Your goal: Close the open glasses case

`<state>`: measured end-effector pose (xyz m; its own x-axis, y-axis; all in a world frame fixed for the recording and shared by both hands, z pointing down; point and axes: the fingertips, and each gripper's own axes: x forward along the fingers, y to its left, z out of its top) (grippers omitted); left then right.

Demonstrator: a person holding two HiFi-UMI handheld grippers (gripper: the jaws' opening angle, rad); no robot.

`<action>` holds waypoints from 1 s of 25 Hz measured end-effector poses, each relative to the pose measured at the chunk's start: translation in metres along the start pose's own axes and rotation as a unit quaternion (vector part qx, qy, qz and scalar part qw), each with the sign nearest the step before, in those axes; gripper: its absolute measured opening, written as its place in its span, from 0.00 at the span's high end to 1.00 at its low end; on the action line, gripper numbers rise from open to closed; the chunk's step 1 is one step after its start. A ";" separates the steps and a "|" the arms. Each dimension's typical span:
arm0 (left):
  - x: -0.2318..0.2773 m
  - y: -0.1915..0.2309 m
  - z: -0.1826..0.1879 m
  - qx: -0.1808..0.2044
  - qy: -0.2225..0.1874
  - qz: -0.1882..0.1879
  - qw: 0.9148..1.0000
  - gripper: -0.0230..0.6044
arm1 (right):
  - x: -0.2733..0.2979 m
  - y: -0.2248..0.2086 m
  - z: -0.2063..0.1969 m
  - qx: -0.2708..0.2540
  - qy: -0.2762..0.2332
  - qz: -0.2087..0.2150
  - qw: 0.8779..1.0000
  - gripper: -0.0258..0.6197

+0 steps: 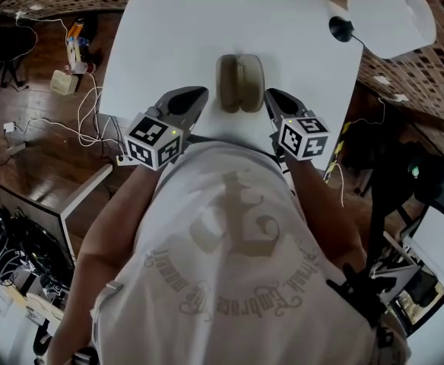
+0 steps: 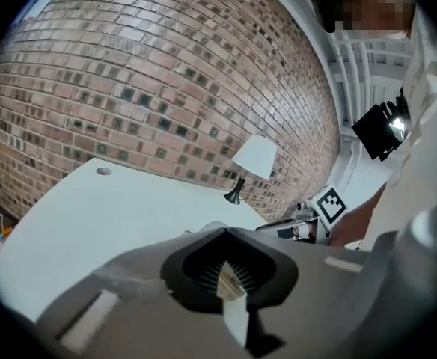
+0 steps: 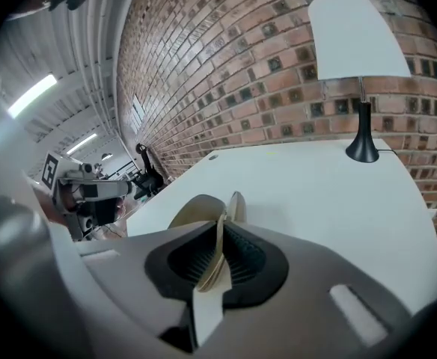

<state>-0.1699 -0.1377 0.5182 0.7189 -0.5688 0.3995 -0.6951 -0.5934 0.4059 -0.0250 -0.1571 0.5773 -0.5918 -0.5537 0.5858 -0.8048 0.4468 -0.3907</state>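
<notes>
1. Glasses case (image 1: 241, 83): tan, sitting on the white table (image 1: 306, 59) at the upper middle of the head view. Its two halves are not shut together.
2. The left gripper (image 1: 198, 96) points up-frame just left of the glasses case. Its marker cube (image 1: 155, 139) is lower left of it, against the person's pale printed shirt (image 1: 229, 265).
3. The right gripper (image 1: 272, 97) mirrors it just right of the case, with its own marker cube (image 1: 304, 137) below. I cannot tell whether its tip touches the case.
4. In the left gripper view the left gripper (image 2: 230, 275) has its jaws pressed together with nothing between them, only bare table (image 2: 114, 215) ahead. The right gripper (image 2: 297, 226) shows at centre right.
5. In the right gripper view the right gripper (image 3: 218, 256) has its jaws all but together and grips nothing. The case (image 3: 203, 209) rises just beyond their tips at the frame's middle, with one half (image 3: 237, 206) tilted up from the other.
6. A white-shaded lamp (image 1: 393, 17) with a black base (image 1: 342, 27) stands at the table's upper right corner, well apart from the case.
7. A brick wall (image 3: 241, 88) backs the table, and cables (image 1: 62, 120) trail over the wooden floor (image 1: 39, 166) at the left of the head view.
</notes>
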 end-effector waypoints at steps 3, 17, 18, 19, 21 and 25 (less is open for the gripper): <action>-0.003 0.001 -0.002 -0.002 0.000 0.011 1.000 0.95 | 0.011 -0.005 -0.004 0.017 0.014 0.007 1.000 0.77; -0.031 0.005 -0.011 -0.016 -0.001 0.053 0.998 0.95 | 0.052 -0.017 -0.039 0.173 0.062 0.054 0.981 0.68; -0.032 0.004 -0.012 -0.015 -0.001 0.050 0.999 0.95 | 0.052 -0.016 -0.040 0.183 0.060 0.055 0.980 0.69; -0.034 0.004 -0.013 -0.014 0.000 0.047 0.999 0.95 | 0.052 -0.014 -0.041 0.192 0.058 0.055 0.978 0.71; -0.043 0.008 -0.014 -0.010 0.001 0.043 0.999 0.95 | 0.056 -0.005 -0.043 0.209 0.048 0.056 0.975 0.73; -0.046 0.010 -0.013 -0.003 0.006 0.041 0.999 0.95 | 0.057 0.000 -0.045 0.236 0.041 0.064 0.969 0.74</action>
<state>-0.2097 -0.1101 0.5145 0.6598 -0.6084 0.4410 -0.7514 -0.5422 0.3761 -0.0565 -0.1570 0.6429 -0.6978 -0.4489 0.5581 -0.6677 0.1257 -0.7337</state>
